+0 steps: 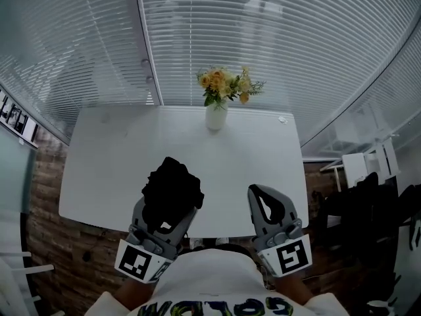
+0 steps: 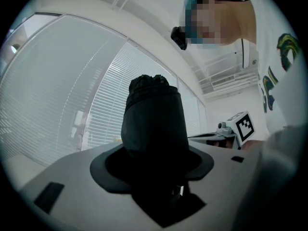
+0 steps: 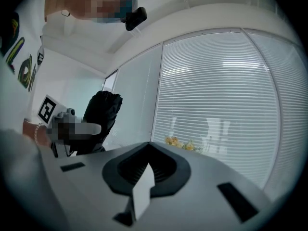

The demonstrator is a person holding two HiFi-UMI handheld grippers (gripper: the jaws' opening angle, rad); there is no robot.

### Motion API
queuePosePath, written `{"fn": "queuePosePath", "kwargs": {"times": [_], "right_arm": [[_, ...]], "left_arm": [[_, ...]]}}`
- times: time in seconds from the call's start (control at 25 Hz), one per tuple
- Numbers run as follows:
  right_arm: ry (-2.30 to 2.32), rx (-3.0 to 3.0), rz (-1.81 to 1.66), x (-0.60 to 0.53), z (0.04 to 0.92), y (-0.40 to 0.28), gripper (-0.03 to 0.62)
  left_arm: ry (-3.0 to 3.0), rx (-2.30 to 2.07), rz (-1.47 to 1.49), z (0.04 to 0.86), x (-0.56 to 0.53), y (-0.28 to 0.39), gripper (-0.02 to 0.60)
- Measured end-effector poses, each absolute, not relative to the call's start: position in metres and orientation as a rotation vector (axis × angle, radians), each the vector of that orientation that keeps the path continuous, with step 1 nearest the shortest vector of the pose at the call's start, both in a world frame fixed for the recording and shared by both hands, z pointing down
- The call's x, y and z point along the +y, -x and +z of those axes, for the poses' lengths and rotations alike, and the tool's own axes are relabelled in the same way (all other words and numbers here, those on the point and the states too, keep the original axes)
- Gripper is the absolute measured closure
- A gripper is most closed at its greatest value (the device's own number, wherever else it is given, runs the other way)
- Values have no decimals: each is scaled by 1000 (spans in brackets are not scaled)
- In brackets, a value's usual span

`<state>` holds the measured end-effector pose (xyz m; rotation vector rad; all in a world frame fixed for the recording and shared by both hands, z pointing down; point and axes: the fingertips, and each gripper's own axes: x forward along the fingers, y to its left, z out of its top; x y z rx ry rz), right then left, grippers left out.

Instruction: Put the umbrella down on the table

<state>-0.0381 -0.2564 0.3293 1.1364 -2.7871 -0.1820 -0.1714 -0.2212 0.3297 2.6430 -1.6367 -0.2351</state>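
A black folded umbrella stands upright in my left gripper, which is shut on its lower part above the near edge of the white table. In the left gripper view the umbrella rises between the jaws of the left gripper and hides what lies ahead. My right gripper hovers over the table's near right part, shut and empty. The right gripper view shows its jaws closed on nothing, with the umbrella off to the left.
A white vase of yellow flowers stands at the table's far middle edge, against glass walls with blinds. A small round object lies at the far right corner. Dark chairs stand on the right, beyond the table.
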Motion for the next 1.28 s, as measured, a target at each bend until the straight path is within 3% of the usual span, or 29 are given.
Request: {"fn": "queuePosePath", "kwargs": {"times": [0.56, 1.28], "right_arm": [[-1114, -2805, -169, -269, 329, -12, 585], [-1169, -2797, -175, -268, 327, -35, 585]], "left_arm": [[-2660, -1667, -146, 332, -235, 122, 313], [-2773, -1456, 470, 415, -292, 100, 314]]}}
